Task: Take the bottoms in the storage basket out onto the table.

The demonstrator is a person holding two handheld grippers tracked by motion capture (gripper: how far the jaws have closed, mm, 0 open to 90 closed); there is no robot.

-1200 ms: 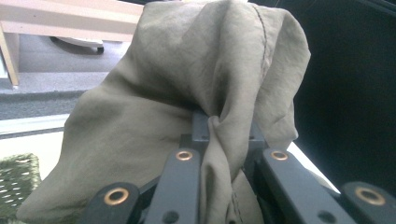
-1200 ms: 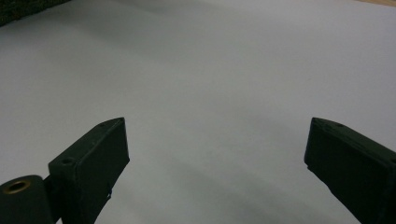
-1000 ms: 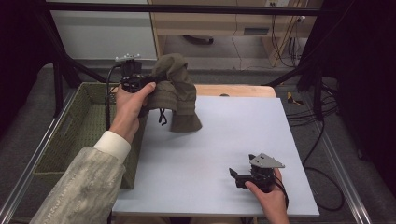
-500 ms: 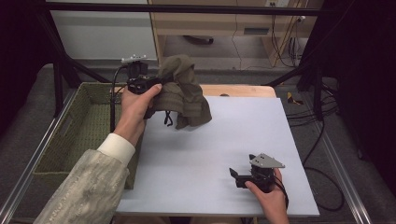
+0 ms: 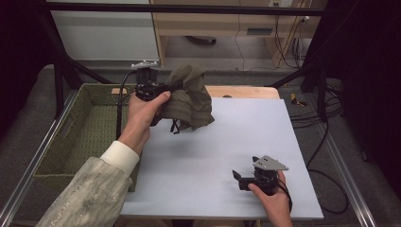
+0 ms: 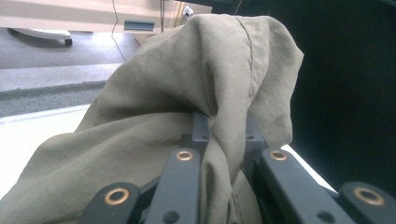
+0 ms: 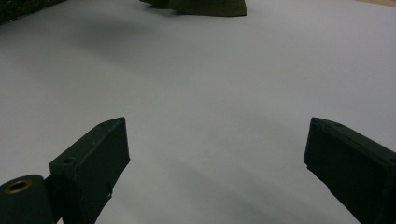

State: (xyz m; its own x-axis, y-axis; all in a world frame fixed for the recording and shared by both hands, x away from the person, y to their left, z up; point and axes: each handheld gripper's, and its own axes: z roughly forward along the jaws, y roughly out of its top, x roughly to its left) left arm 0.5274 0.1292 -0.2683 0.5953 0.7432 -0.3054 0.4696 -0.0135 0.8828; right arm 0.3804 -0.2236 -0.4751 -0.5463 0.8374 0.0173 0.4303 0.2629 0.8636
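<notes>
Left claw (image 5: 163,89) clamped tight on a crumpled olive-green cloth garment (image 5: 189,99), a bunched fold pinched between the two black jaws, plainly seen from the left gripper view (image 6: 219,140). Garment lifted at the pinched end, rising just above and beyond the claw, then draping down and away from it to the far part of the pale grey desk (image 5: 236,142), the lower hem apparently brushing the surface; a dark cord or strap dangling beneath. Woven green rectangular basket (image 5: 80,132) just behind and beside the left claw, at the desk's edge, with nothing of the cloth inside. Right claw (image 5: 239,178) spread wide and holding nothing, resting low over the near desk, well apart from the garment, which lies far ahead of its jaws (image 7: 205,7). Judged progress: pick-up done, cloth in hand and mostly off the desk; carrying and setting down still left, whether into the basket or spread out on the desk cannot be told. No clear long axis in such a bundle; roughly, hanging from the pinched top down toward the desk, bulk leaning away from the basket.
</notes>
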